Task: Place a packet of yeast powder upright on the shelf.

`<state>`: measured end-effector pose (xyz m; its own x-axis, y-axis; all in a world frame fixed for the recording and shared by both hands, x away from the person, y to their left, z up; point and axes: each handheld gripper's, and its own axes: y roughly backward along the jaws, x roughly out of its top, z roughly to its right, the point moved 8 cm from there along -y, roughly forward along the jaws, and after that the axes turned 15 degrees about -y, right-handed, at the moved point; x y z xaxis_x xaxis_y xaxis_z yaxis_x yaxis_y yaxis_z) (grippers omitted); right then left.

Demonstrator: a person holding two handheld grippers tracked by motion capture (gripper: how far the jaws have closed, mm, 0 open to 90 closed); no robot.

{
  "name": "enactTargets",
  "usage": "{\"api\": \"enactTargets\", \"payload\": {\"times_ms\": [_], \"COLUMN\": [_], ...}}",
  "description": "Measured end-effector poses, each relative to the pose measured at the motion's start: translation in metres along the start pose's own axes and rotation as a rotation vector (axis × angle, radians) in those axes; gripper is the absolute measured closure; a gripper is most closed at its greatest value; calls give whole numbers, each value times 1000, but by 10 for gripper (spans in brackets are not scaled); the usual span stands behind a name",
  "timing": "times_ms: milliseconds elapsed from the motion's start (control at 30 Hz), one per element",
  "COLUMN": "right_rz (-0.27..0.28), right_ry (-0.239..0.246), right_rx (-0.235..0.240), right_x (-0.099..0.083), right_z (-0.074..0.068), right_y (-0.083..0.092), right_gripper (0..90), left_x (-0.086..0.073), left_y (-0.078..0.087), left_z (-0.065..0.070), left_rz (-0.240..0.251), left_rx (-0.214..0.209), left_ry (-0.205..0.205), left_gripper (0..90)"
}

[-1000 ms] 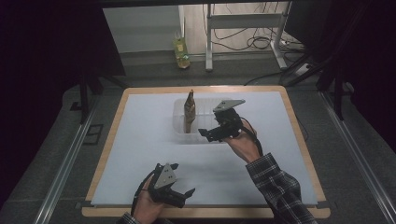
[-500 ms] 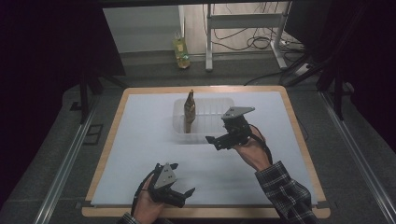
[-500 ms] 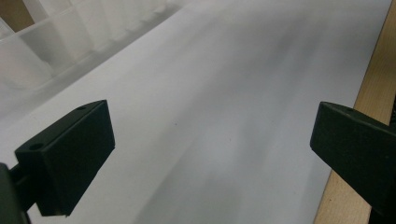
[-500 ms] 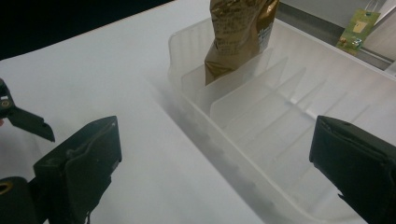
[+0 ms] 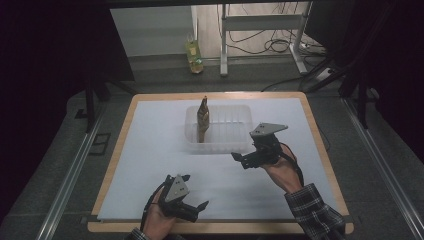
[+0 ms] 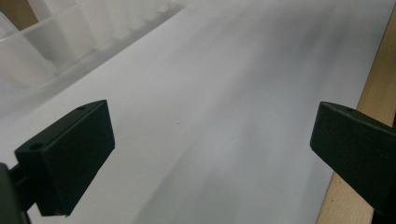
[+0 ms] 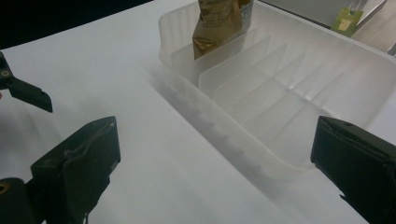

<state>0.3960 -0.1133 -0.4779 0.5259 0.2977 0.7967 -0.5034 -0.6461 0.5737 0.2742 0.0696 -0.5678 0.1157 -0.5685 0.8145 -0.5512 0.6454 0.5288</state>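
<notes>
The brown-and-gold pouch (image 5: 202, 120) stands upright in the leftmost slot of the clear ribbed rack (image 5: 240, 144), its lower end tucked between the dividers at the rack's left end — that placing looks done, going by how squarely it sits with nothing touching it. In the right gripper view the same pouch (image 7: 219, 23) rises at the far end of the rack (image 7: 280, 154), and every other slot between the dividers lies bare. Just off the rack's near right corner come the right tongs (image 5: 244, 160), jaws spread wide with nothing between them; they have just been opening, and across the last moments they have drifted away from the rack towards the right side of the bench (image 5: 120, 150). So this reads as the release and the pull-back, not a fresh reach. Down at the near edge the left tongs (image 5: 194, 192) sit low over the white sheet, jaws gaping and bare as well, well apart from the rack; its own view shows plain white sheet between the two black pads (image 6: 70, 158) and a strip of wooden bench edge (image 6: 373, 88) on the right. What is left? No second pouch lies on the bench, so the filling of those empty slots — if there is more to come — has nothing visible to draw on.
</notes>
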Motion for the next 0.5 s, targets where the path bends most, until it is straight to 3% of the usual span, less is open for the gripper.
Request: {"api": "enactTargets", "payload": {"times_ms": [500], "right_rz": [-2], "right_ry": [14], "right_rx": [-28], "right_x": [-35], "right_z": [18], "right_y": [24], "right_gripper": [9], "left_x": [-1], "left_y": [0], "left_z": [-1], "left_rz": [-7], "left_rx": [1], "left_ry": [3], "left_gripper": [0]}}
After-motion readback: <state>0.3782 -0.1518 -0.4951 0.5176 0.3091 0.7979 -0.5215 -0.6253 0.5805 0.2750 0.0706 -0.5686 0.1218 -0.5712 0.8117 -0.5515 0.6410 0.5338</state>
